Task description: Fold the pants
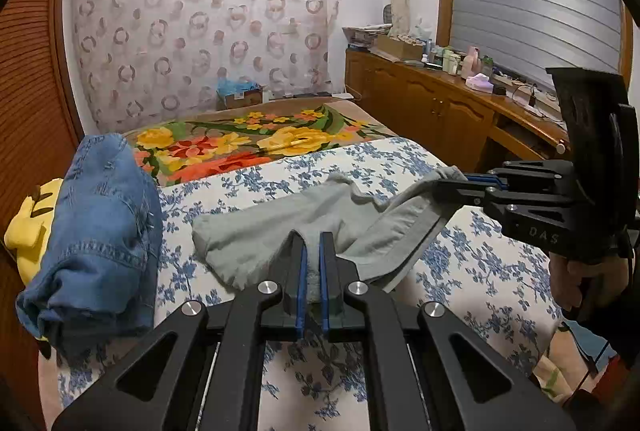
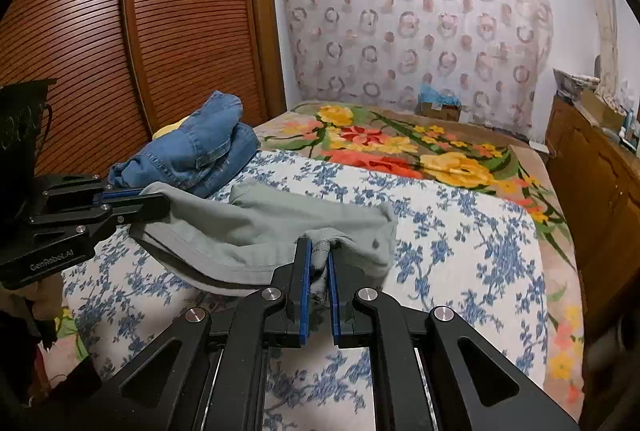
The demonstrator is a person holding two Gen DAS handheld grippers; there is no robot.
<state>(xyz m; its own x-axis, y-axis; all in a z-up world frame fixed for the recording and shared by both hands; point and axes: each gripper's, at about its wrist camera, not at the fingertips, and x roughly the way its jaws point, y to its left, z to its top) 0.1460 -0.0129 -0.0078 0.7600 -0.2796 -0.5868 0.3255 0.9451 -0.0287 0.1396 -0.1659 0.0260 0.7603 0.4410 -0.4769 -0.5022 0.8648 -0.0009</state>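
Observation:
Grey pants (image 1: 280, 219) lie bunched on the blue-flowered bed sheet (image 1: 472, 271), partly lifted at the near edge. My left gripper (image 1: 313, 243) is shut on a fold of the grey pants. My right gripper (image 1: 444, 187) comes in from the right and is shut on the other end of the pants. In the right wrist view the right gripper (image 2: 319, 251) pinches grey cloth (image 2: 280, 227), and the left gripper (image 2: 156, 201) holds the pants' left end, with the hem hanging between both.
Blue jeans (image 1: 100, 223) lie piled on a yellow item (image 1: 28, 231) at the bed's left, also in the right wrist view (image 2: 200, 151). A flowered blanket (image 1: 248, 143) covers the far bed. A wooden cabinet (image 1: 432, 111) with clutter stands right; a slatted wardrobe (image 2: 120, 31) stands left.

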